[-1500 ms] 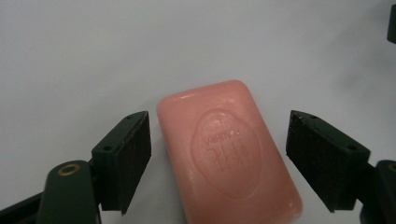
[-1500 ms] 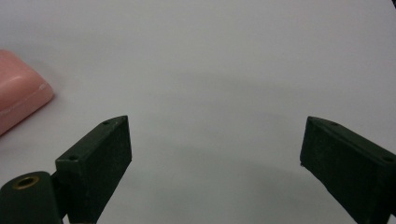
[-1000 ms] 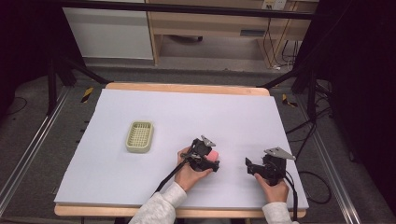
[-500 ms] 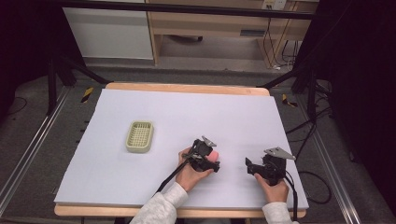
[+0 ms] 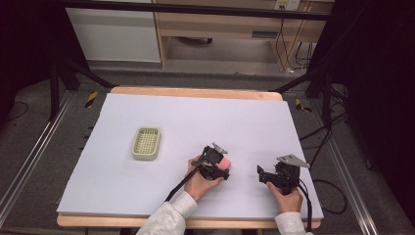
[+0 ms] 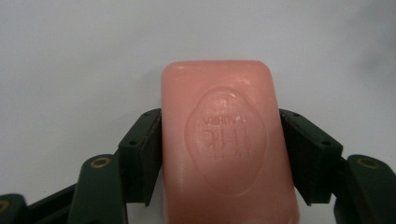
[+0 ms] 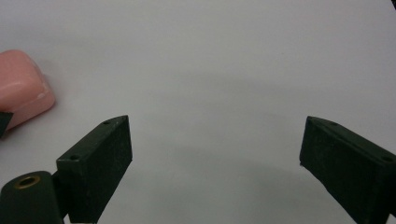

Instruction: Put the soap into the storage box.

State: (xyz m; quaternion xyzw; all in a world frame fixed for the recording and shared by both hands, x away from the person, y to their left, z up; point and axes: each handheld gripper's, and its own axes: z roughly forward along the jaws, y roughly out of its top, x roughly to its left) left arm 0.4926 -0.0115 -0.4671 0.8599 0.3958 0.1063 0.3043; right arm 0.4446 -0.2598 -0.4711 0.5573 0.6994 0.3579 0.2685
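- The left claw (image 5: 219, 167) was clenched on a pink bar of soap (image 6: 229, 144), one jaw pressed flat against each long side of the bar, as the left gripper view made plain.
- The soap's long axis ran straight out along the claw, away from the hand; its rounded far end stuck out past the jaw tips and the embossed face was turned up towards the camera.
- In the high view the soap (image 5: 223, 162) sat low at the near middle of the white table (image 5: 195, 122), and I could not tell whether it was resting on the surface or just lifted clear of it.
- The relation that mattered was soap to dish: a pale green slotted soap dish (image 5: 146, 143) lay well apart to the left and a little farther off than the claw, standing empty.
- The dish's long axis ran near to far on the table, while the held soap pointed off towards the right, so my guess was that the bar would want turning as well as carrying leftward before it could lie lengthwise in the dish.
- The left hand was plainly the nearer one to the dish; the gripped soap lay between the dish and the other hand.
- The right claw (image 5: 264, 175) was released, jaws spread wide over bare table with nothing between them, near the right edge on the near side.
- From the right gripper view the soap (image 7: 21, 88) showed off to one side, apart from those jaws.
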